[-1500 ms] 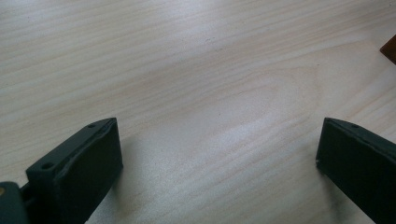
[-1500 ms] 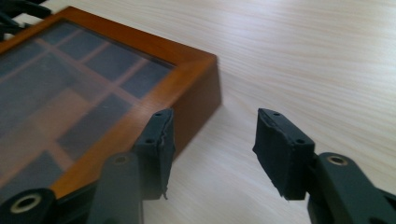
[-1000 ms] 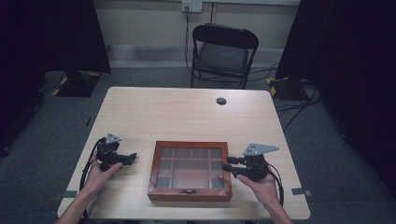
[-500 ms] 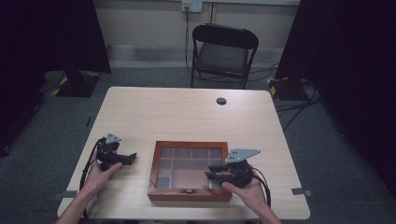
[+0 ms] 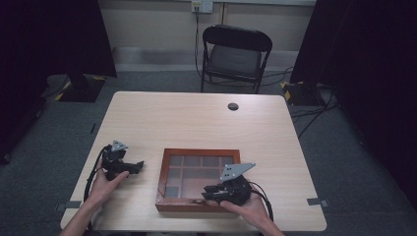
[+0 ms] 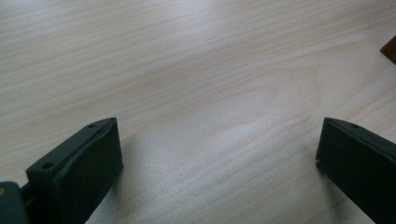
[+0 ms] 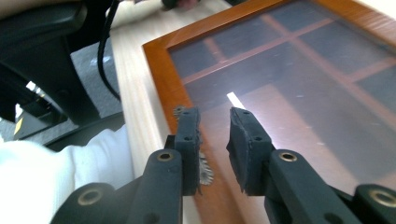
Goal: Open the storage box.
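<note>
Right gripper view | right gripper (image 7: 212,135) closing, narrow gap, empty | over wooden box (image 7: 159,79) front rim

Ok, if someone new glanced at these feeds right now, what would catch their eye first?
Probably the wooden box with its glass lid and grid of compartments, at the near edge of the table. Next, the right gripper, low over the box's near frame with its jaws narrowed to a small gap and nothing visibly pinched. The left gripper rests wide open on bare wood left of the box.

black folding chair (image 5: 236,54), wooden table (image 5: 196,123)
</note>
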`<state>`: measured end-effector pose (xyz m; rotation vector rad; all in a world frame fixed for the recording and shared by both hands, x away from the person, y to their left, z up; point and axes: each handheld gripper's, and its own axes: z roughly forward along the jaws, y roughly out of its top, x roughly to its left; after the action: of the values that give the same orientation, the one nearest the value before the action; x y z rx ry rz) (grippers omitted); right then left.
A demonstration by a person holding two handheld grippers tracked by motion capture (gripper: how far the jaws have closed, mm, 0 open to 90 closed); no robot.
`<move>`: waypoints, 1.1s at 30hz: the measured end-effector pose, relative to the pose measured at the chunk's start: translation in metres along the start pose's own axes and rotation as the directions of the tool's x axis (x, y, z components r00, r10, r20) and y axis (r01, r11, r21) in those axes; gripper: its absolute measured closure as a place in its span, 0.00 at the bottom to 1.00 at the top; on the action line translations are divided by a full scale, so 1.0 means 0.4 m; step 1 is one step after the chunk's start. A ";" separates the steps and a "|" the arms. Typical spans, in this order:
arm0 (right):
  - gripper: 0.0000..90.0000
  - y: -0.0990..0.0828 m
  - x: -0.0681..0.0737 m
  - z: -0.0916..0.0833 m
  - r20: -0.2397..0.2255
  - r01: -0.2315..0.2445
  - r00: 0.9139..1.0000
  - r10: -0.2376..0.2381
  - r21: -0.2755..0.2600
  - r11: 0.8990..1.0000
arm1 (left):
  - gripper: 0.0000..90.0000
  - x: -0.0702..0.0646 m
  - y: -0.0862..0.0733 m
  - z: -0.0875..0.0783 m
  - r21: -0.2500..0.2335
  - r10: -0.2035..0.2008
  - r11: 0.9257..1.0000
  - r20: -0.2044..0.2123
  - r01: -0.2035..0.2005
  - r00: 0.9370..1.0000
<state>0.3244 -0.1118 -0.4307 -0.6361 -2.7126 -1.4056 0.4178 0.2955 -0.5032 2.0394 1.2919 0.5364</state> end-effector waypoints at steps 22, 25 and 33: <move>0.90 -0.010 0.021 0.040 -0.038 0.043 0.998 -0.042 0.036 0.998 | 0.00 0.002 0.001 0.001 0.000 0.010 1.000 -0.001 -0.010 1.000; 0.91 -0.006 0.023 0.039 -0.034 0.059 0.998 -0.058 0.043 0.997 | 0.00 0.000 0.001 0.001 -0.002 -0.002 1.000 0.002 0.002 1.000; 0.91 -0.004 0.018 0.036 -0.045 0.063 0.997 -0.061 0.050 0.997 | 0.00 0.006 -0.003 -0.005 0.006 0.016 1.000 0.013 -0.016 1.000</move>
<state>0.3195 -0.0989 -0.4391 -0.5172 -2.7474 -1.3408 0.4167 0.2987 -0.5026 2.0561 1.2723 0.5266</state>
